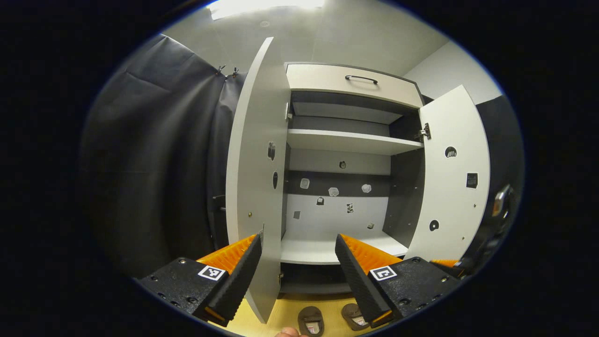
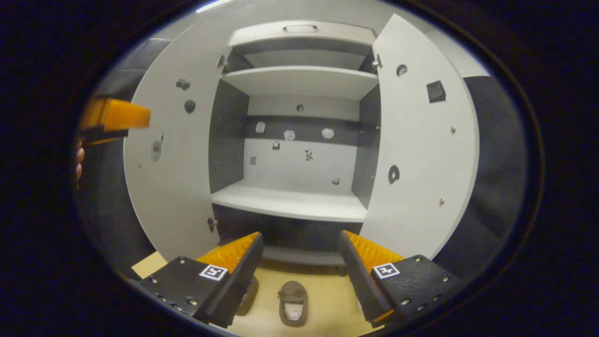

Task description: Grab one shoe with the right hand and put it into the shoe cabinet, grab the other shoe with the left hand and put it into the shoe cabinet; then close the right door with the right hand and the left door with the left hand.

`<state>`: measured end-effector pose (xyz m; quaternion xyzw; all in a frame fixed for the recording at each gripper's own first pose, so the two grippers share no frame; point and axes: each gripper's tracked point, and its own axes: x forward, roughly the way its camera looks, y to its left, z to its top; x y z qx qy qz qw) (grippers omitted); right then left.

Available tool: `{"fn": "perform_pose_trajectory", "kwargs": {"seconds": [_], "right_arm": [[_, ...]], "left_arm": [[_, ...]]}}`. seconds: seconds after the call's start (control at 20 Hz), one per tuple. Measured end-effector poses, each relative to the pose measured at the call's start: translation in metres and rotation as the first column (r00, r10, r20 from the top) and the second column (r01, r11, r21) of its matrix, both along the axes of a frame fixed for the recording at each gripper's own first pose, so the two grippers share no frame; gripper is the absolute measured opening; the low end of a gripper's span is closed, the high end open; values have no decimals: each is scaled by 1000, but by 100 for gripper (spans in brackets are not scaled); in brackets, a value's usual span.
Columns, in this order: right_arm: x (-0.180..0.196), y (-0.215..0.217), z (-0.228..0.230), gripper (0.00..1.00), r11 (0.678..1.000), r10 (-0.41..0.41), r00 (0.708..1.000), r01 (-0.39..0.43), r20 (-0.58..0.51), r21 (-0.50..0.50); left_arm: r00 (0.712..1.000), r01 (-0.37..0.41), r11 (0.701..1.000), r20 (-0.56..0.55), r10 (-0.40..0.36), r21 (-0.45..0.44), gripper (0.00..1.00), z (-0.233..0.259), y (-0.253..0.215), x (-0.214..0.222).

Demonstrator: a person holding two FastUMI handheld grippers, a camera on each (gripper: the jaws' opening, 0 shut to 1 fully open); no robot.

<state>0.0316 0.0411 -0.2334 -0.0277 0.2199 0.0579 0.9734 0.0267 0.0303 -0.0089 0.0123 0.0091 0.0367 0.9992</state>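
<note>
Two brown shoes lie on the wooden floor before the open shoe cabinet (image 1: 341, 140). In the left gripper view one shoe (image 1: 310, 320) and the other shoe (image 1: 354, 317) sit side by side low in the picture, below my open left gripper (image 1: 299, 243). In the right gripper view one shoe (image 2: 293, 303) lies between the fingers of my open right gripper (image 2: 300, 239), and the second shoe (image 2: 248, 295) is half hidden behind its left finger. Both cabinet doors, the left door (image 1: 255, 178) and the right door (image 1: 451, 178), stand wide open. The left gripper (image 2: 112, 117) also appears at the far left.
The cabinet has a low shelf (image 2: 290, 201), an upper shelf (image 2: 299, 79) and a top drawer with a dark handle (image 1: 360, 78). Black cloth hangs on both sides. A fingertip (image 1: 286, 332) shows at the bottom edge. The wooden floor (image 2: 327, 304) runs in front.
</note>
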Motion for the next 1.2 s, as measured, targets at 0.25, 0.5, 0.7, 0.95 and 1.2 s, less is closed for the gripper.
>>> {"fn": "perform_pose_trajectory", "kwargs": {"seconds": [0.25, 0.5, 0.7, 0.95, 1.2], "right_arm": [[-22, 19, -132, 97, 995, 81, 961, -93, -265, -33], [-54, 29, -248, 97, 987, 119, 855, -158, -505, -34], [-71, 27, -313, 79, 980, 113, 778, -190, -618, -60], [-76, 24, -349, 57, 974, 82, 731, -203, -678, -102], [-71, 17, -346, 19, 970, 37, 743, -188, -669, -155]], "left_arm": [[999, -40, 999, 7, 40, 14, 96, 3, 16, -5], [993, -119, 992, 6, 119, 32, 96, 3, 42, -16], [981, -194, 980, -4, 194, 51, 96, 2, 66, -27], [966, -256, 965, -11, 257, 55, 93, 2, 84, -40], [960, -279, 960, -7, 279, 37, 96, 2, 90, -44]]}}
